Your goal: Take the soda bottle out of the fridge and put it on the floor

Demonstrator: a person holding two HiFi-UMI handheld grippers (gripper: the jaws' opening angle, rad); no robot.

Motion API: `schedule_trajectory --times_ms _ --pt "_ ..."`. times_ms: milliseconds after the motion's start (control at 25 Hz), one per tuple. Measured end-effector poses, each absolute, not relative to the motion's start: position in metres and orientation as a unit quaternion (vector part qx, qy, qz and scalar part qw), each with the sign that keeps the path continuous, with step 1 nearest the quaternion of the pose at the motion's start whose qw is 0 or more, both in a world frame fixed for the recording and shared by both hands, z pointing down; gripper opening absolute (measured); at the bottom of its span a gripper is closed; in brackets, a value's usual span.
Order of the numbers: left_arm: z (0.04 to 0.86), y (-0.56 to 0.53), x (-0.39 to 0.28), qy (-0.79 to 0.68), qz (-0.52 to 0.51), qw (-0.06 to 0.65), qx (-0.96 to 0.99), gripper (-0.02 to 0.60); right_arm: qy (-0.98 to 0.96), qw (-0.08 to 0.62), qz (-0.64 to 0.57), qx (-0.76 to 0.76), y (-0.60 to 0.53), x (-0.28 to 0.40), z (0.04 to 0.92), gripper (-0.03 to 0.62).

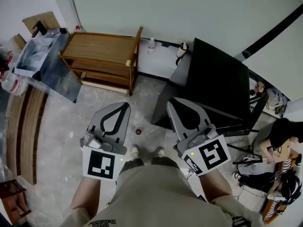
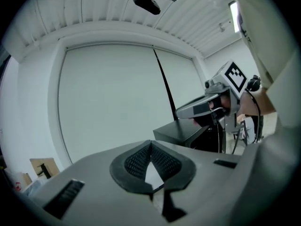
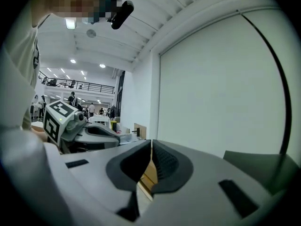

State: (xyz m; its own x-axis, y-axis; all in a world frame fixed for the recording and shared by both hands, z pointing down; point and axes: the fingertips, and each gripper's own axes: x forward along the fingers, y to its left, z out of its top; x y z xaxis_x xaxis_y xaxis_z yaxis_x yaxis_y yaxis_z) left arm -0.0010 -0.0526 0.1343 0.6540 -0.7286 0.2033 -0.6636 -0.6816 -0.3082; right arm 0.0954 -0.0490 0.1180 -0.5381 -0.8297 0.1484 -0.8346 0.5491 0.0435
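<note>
Pale floor (image 1: pixel 61 141): wooden rack (image 1: pixel 102 56) left, black fridge (image 1: pixel 218 86) right, red object (image 1: pixel 138 131) between

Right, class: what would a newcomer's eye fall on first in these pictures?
Two grey claws held out over the pale floor: the left claw and the right claw, both shut and empty. Then the black cabinet just ahead of the right claw, and the wooden rack to its left.

floor (image 1: pixel 147 96) open, wooden rack (image 1: pixel 102 48) left, fridge (image 1: pixel 218 79) right
</note>
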Motion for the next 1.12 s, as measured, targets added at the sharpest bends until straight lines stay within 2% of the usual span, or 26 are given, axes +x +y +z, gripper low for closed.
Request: schedule_trajectory --times_ms 600,1120 --pt "0.086 -0.011 0.079 0.279 -0.109 0.102 -0.949 0.006 -0.816 0.029 -0.017 0.576 0.024 0.185 0.06 0.002" --pt "0.099 0.001 0.111 0.255 -0.118 0.08 -0.956 0.006 -0.808 0.052 -0.005 0.586 0.044 0.206 0.072 -0.002"
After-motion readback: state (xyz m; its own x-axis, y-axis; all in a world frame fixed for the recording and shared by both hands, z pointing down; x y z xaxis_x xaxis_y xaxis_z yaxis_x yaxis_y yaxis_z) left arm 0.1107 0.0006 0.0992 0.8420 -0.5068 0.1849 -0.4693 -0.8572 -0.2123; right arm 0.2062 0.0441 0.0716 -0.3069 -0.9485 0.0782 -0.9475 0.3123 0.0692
